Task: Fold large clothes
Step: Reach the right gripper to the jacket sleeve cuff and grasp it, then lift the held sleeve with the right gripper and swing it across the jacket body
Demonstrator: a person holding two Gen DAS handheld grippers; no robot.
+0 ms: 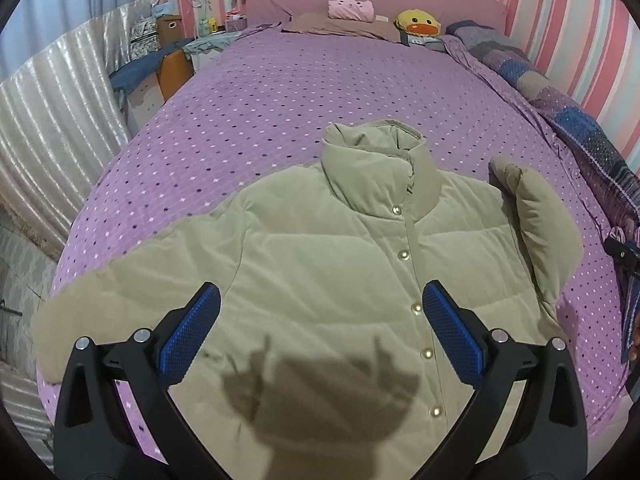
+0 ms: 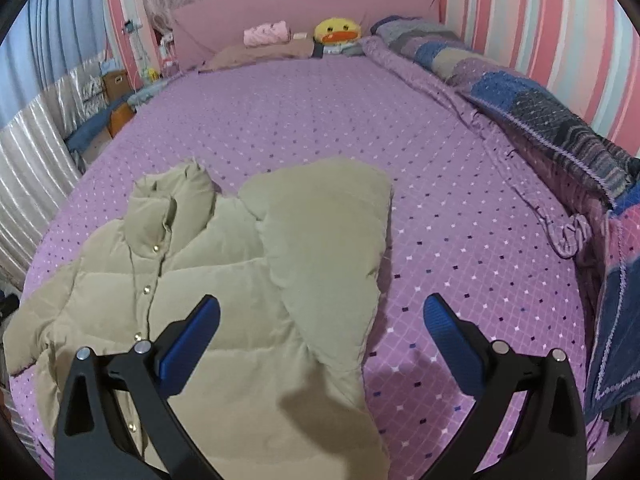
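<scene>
— Left wrist view first: we hold the left gripper (image 1: 320,308) above the chest of the beige padded jacket (image 1: 320,280), jaws spread wide, nothing between them.

— Agreed. We see the jacket lying front up on the bed (image 1: 280,100), snapped shut down the middle, its collar (image 1: 372,160) toward the headboard. One sleeve (image 1: 132,280) stretches out to the left of that view; the other sleeve (image 1: 536,216) is bent upward beside the shoulder.

— From the right wrist we see the right gripper (image 2: 320,316) hovering over the jacket's edge, one blue pad (image 2: 192,344) above the fabric, the other above the purple bedspread (image 2: 460,220). Its jaws are spread too, pinching nothing.

— At the head of the bed we make out a yellow duck plush (image 1: 418,24) and a pink bundle (image 1: 352,10); a patchwork blanket (image 2: 520,96) runs along the striped wall.
</scene>
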